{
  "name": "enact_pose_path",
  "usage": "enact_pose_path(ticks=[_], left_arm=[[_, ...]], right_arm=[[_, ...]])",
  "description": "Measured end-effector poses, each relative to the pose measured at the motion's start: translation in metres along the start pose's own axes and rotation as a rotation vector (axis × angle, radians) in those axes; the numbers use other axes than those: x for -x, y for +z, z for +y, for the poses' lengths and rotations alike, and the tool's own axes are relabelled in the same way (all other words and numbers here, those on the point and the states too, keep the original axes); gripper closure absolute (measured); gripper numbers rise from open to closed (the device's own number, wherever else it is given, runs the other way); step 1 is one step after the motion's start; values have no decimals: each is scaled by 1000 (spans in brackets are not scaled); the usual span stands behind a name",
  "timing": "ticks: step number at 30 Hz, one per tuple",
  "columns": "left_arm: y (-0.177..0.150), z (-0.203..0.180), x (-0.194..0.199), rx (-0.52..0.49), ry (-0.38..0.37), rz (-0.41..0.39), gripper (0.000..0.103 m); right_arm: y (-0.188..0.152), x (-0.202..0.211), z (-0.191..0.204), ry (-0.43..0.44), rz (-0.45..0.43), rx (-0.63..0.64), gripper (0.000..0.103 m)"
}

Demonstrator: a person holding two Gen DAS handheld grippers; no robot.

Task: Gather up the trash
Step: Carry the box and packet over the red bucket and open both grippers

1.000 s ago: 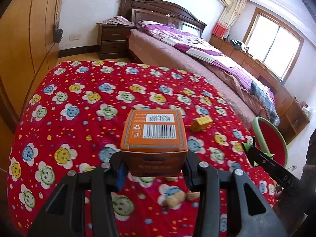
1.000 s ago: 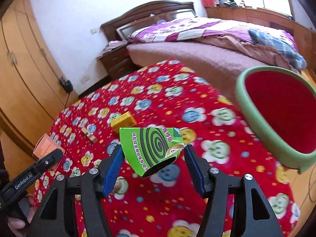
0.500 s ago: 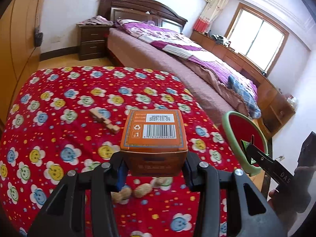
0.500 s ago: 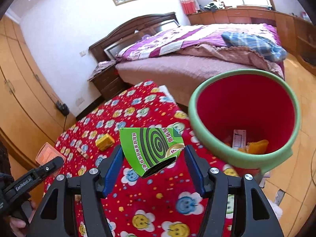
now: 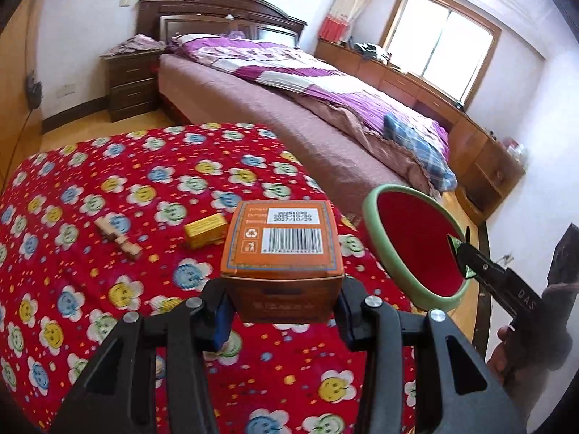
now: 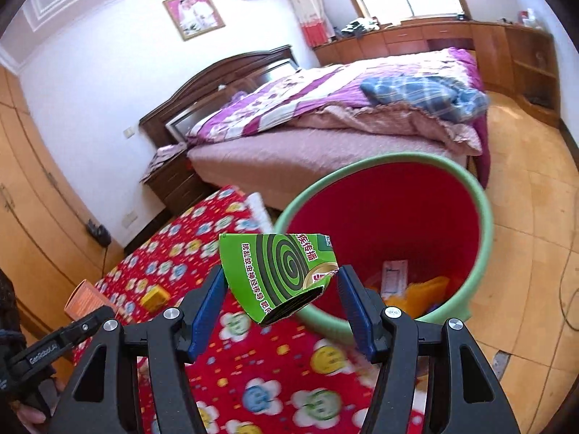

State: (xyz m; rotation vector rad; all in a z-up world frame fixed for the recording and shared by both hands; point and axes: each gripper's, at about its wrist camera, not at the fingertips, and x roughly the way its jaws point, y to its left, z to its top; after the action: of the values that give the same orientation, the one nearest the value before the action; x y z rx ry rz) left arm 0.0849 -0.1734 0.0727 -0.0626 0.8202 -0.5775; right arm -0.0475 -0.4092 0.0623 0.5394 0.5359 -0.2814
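Clamping an orange cardboard box (image 5: 282, 253) between its blue pads, the left gripper (image 5: 282, 311) holds it with the barcoded white label facing up. Its jaws stand partly apart, about as wide as the box, with both pads pressed against the box's sides. Under this gripper lies a red tablecloth printed with smiling flowers (image 5: 108, 181). Just ahead of it and to the left, on the cloth, sits a small yellow carton (image 5: 205, 229), and further left a small wooden block piece (image 5: 117, 237). Ahead and to the right of it, beyond the cloth's edge, stands a round red bin with a green rim (image 5: 365, 213). At the far right edge of the left wrist view, the tip of the right gripper shows against the bin's rim.

The right gripper (image 6: 282, 300) grips a crumpled green mosquito-coil box with a dark spiral print (image 6: 278, 271). Its jaws are set somewhat wider, and the blue pads meet the box at its left edge and its right corner. The box hangs tilted, its open dark end pointing down. Directly ahead of this gripper and a little to the right, the red bin (image 6: 485, 217) is open towards the camera, with a white slip and yellow scraps on its bottom. The green box hangs just in front of the bin's near rim; whether it is over the opening I cannot tell. Low at the left of the right wrist view, the left gripper appears with its orange box.
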Motion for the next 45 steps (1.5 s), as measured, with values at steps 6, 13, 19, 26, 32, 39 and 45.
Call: enact_pose_path(ticks=[6,13,19,26,32,39,45], left_arm=[[14,-31,-17,-74,-37,13,57],[19,-75,-41,-171,-111,14,57],[17,-120,-72,-264,-152,37,57],[17,-144,-116,-281,-136,88,57],[11,-151,-136,-301,-129,126,54],[5,-151,-144,-310,-99,143,41],[3,-146,-143,-282,-109,155,35]], right_arm=[[8,2,-27,-35,-16,-33,39],[11,1,-58,-81,-25,-74,39],[21,-2,-77,-123,-43,-72,39],[22,-9,-93,-132,-30,-84,39],[21,-16,-106,-139,-13,-106,39],[20,-23,-110,-118,-8,-118,39],[20,-27,-108,-108,-3,-119,37]])
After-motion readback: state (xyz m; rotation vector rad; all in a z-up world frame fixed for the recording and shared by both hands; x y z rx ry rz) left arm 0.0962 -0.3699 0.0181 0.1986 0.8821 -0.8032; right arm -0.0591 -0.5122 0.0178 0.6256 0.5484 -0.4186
